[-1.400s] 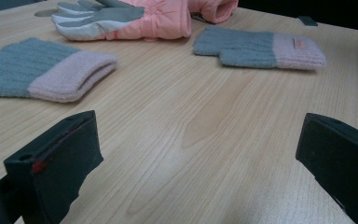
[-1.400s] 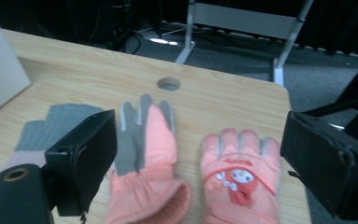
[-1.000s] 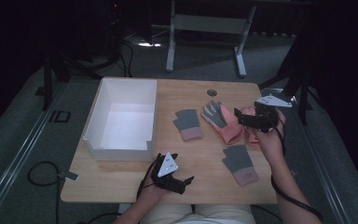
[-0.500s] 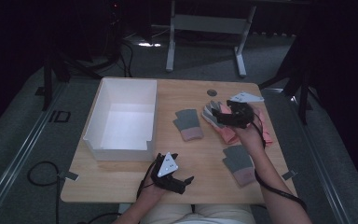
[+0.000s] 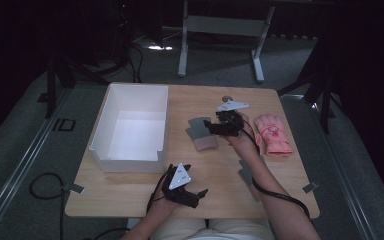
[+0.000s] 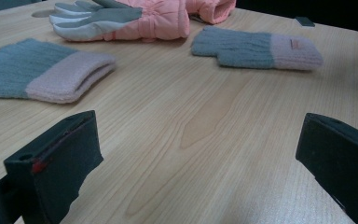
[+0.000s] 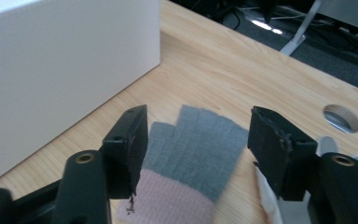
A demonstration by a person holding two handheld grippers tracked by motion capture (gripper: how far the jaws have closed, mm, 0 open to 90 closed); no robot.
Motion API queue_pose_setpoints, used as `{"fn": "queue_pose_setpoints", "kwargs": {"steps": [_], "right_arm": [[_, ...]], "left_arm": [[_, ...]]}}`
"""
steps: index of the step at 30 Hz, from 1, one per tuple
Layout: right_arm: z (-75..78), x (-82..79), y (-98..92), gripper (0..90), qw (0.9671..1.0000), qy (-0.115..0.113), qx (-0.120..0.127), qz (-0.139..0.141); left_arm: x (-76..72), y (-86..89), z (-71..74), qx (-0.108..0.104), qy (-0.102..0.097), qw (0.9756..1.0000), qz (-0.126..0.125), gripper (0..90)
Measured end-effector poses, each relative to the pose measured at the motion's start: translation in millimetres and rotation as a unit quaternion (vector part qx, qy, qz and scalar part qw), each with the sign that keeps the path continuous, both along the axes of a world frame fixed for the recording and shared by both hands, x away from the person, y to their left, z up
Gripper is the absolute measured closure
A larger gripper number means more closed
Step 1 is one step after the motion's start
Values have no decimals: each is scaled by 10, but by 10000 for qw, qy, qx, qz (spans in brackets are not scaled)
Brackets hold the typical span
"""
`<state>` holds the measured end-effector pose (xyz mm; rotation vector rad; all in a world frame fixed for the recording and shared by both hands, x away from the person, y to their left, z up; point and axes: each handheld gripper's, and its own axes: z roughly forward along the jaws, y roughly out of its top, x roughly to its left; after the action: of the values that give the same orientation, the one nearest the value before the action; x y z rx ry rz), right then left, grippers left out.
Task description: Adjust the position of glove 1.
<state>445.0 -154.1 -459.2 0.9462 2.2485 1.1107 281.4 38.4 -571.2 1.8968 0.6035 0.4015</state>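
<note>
One knit glove (image 7: 193,154) (grey, pink cuff) lies flat between closing right hand-held gripper (image 7: 196,144) jaws, untouched.

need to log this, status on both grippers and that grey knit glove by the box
Right gripper over grey knit glove, jaws just closing, not yet gripping. Left gripper idle, open, near table edge. Nothing blocking; white box beside.

Nothing legible anywhere here. A small reddish tag sits on the pink cuff of the grey knit glove (image 6: 256,48) in the left gripper view, but its lettering is too small to make out.
</note>
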Motion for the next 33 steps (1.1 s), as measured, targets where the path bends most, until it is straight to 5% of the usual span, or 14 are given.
{"fn": "queue_pose_setpoints", "kwargs": {"steps": [13, 26, 33], "right_arm": [[-320, 319, 227, 482, 9986, 404, -342, -11], [-714, 575, 217, 571, 9904, 1177, -724, -56], [-866, 603, 261, 640, 9882, 1238, -901, -73]], "left_arm": [[0, 0, 0, -5, -3, 10000, -34, 0], [2, 2, 0, -9, 3, 10000, -49, 0], [-3, -1, 0, 5, -12, 10000, -60, 0]]}}
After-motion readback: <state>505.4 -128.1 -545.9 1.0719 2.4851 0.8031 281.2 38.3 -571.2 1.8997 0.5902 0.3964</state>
